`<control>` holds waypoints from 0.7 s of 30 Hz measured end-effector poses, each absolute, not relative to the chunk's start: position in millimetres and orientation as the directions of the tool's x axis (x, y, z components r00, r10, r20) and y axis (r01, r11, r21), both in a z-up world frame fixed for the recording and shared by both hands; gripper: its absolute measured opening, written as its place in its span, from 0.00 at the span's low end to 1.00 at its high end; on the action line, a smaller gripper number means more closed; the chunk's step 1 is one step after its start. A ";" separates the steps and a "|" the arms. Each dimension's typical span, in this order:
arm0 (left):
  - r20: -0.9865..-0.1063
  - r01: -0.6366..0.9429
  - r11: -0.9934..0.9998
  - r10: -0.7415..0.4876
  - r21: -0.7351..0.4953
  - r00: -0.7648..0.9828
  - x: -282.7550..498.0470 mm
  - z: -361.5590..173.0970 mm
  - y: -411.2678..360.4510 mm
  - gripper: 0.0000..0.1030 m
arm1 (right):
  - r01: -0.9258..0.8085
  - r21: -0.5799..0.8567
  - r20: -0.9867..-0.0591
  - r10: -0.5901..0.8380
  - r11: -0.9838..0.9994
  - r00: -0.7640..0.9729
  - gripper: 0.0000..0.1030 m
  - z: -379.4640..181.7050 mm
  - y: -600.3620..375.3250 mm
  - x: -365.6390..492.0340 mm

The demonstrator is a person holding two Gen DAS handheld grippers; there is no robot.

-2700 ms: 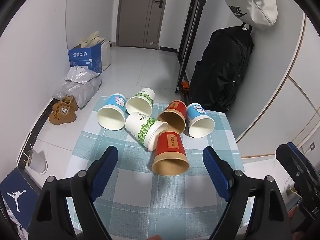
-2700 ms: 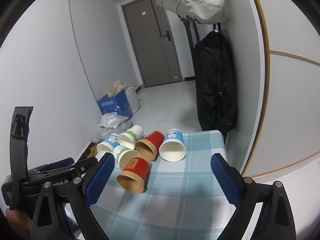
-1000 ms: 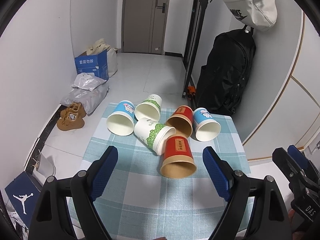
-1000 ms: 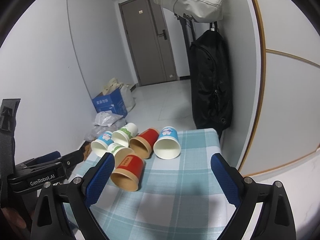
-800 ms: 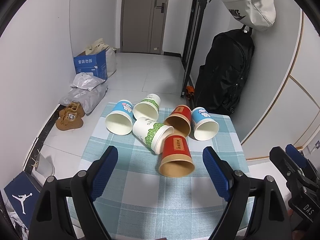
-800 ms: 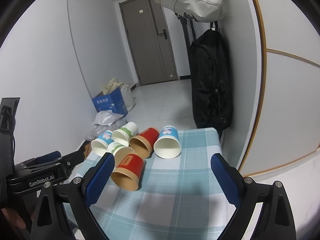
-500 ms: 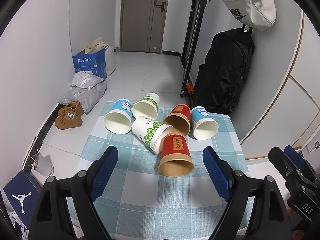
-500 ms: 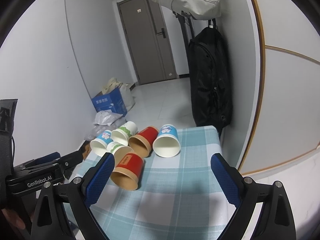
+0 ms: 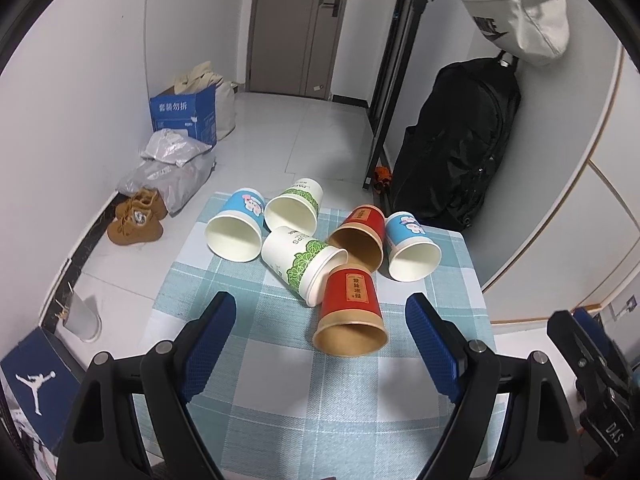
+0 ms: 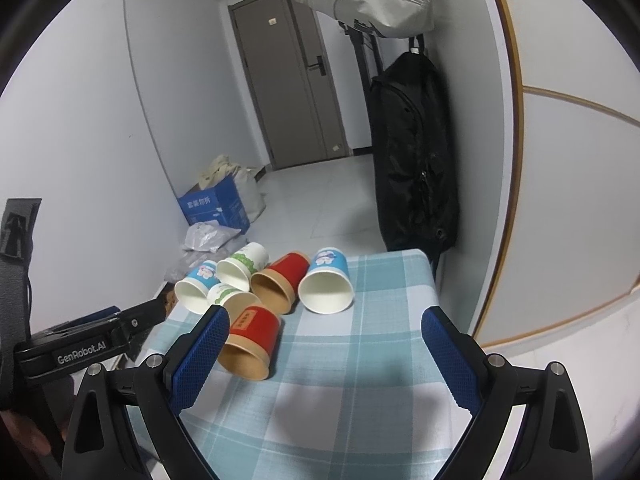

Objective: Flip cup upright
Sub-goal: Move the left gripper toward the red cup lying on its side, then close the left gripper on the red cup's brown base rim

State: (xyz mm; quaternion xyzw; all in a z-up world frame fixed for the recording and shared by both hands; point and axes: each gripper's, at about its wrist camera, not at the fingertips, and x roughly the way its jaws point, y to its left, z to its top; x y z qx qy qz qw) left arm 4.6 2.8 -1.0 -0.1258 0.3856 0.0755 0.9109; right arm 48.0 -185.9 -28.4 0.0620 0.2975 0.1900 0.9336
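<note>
White walls and a grey door close off the room behind a small table [image 9: 248,412] under a blue checked cloth, where six paper cups lie on their sides in a cluster at the far half. We hold both tools back over the near edge: our left gripper [image 9: 320,354] stands wide and empty, and our right gripper [image 10: 324,354] is just as wide, with nothing between its pads. Nearest to us is a red cup [image 9: 350,312], mouth toward us, its side touching a green-leaf cup [image 9: 302,266]; behind sit a second red cup [image 9: 360,236], two blue cups, one at the left [image 9: 236,226] and one at the right [image 9: 412,246], and another green cup [image 9: 294,214]. We judge the work to be at its very start, in the approach, since no cup stands upright yet. Our next move, as we read it, is to bring one gripper down around the near red cup, close gently so the thin wall does not crush, then lift and swing its mouth up without knocking the green neighbour.
</note>
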 end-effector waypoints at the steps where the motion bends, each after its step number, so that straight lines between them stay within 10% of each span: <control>1: -0.725 -0.236 0.956 0.036 -0.176 0.687 7.2 -2.7 2.9 0.81 | -0.314 0.238 -0.535 0.394 0.919 0.748 0.95 -29.4 -187.3 49.0; 21: -0.907 -0.220 0.958 -0.080 -0.185 0.413 73.8 -72.5 -17.2 0.81 | -0.227 0.349 -0.620 0.406 0.909 0.672 0.95 -58.1 -208.9 88.6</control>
